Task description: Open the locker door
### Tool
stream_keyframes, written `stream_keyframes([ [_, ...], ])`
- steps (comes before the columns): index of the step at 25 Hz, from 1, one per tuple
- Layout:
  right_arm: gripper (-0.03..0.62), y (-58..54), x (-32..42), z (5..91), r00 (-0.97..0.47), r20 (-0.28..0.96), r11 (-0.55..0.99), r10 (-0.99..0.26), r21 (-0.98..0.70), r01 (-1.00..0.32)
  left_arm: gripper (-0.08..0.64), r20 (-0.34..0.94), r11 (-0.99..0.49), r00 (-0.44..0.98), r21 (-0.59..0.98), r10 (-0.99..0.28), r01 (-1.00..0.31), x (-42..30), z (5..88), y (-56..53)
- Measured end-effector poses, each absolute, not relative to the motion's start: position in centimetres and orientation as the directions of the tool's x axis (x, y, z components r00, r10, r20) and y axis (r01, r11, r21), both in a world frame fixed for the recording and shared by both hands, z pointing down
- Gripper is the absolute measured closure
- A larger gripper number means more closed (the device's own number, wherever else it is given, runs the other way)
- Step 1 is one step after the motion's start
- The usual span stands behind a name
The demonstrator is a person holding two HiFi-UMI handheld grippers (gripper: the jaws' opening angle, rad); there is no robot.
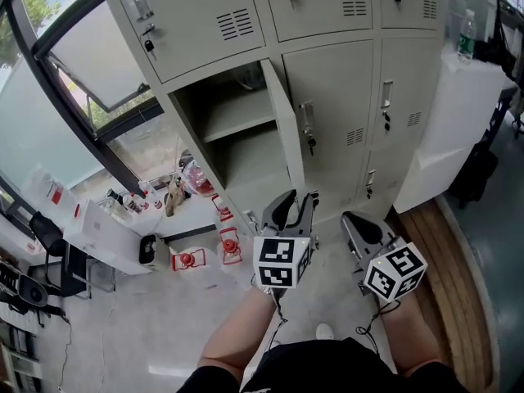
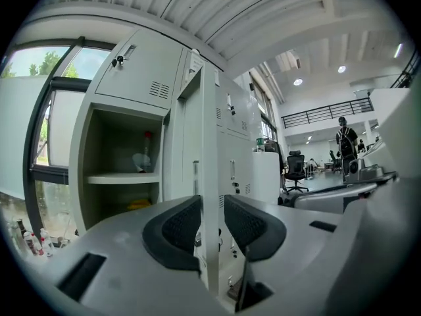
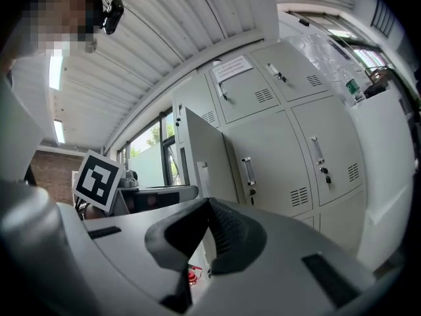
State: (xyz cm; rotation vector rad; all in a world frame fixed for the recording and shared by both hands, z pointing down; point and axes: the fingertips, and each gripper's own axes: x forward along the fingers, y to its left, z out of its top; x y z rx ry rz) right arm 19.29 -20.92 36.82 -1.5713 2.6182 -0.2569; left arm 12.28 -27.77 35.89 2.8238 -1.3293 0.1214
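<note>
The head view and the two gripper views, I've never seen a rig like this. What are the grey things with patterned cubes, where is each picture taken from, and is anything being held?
There is no robot: a person holds a two-jaw tool, cube included, in each hand. The head view looks down from their head; the other two cameras ride on the tools, looking along the jaws. The left hand-held gripper grips the edge of the open locker door, beside a shelved compartment. The right hand-held gripper is shut and empty. Small red items lie on the floor.
</note>
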Motion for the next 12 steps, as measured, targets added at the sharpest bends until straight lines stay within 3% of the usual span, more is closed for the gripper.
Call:
stream_keyframes([
  [12,0.538,-19.8,17.6,36.2,-0.435,0.032,0.427,-0.900,-0.141,-0.893,0.477,0.054,-0.708,0.706,-0.002,-0.706,-0.707,11.1,36.2,-24.5],
])
